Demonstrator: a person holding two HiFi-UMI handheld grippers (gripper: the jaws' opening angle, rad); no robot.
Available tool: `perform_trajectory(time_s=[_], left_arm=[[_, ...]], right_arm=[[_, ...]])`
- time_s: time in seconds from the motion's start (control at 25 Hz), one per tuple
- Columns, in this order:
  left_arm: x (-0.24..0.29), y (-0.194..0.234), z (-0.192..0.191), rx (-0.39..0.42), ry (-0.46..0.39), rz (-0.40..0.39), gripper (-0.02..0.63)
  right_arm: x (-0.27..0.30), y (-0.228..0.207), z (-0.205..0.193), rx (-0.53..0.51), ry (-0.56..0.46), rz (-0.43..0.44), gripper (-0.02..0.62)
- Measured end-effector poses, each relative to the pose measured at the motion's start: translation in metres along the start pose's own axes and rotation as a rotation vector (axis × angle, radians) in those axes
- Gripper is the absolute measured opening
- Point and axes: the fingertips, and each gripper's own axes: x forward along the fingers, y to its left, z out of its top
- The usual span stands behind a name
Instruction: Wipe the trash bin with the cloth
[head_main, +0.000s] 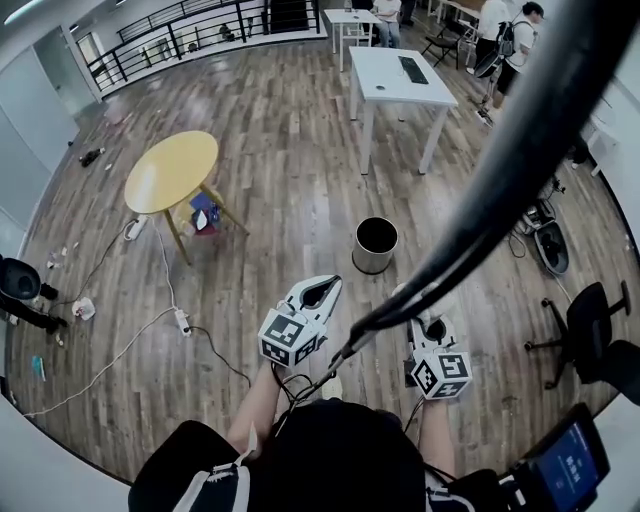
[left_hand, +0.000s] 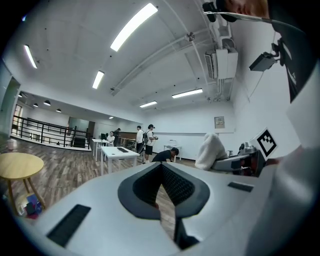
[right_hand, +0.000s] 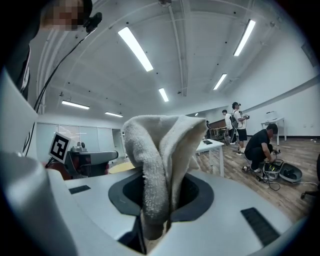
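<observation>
Currently right gripper (right_hand: 157, 220) clamps cloth (right_hand: 160, 150); left gripper (left_hand: 162, 200) closed, both pointing forward.

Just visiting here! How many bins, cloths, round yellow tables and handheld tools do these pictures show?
trash bin: 1
cloth: 1
round yellow table: 1
tools: 2 (left tool, right tool)
total: 5

Brightly, evenly lit by ceiling strips (left_hand: 134, 26); mild sheen on floor (head_main: 300, 110) beyond bin (head_main: 370, 263). Heavily fisheye-bent, black at corners.
</observation>
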Motion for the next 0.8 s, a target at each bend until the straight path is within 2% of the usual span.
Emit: perform_trajectory(time_s=[0.2, 0.4, 0.64, 0.8], left_arm=[[0.029, 0.028, -0.005, -0.022, 0.009, -0.01, -0.003], [0.077, 0.048, -0.015, -0.036, 0.028, -0.01, -0.003], [0.078, 0.058, -0.015, -0.047, 0.04, 0.016, -0.003], [0.131, 0.071, -0.02, -0.065, 0.054, 0.043, -0.003]], right_arm=[[0.035, -0.011, 0.0, 0.007, 0.015, -0.008, 0.092], [0.071, -0.045, -0.005, 0.022, 0.04, -0.002, 0.092], [0.084, -0.041, -0.006, 0.023, 0.056, 0.035, 0.092], [0.123, -0.085, -0.003, 0.026, 0.079, 0.069, 0.092]])
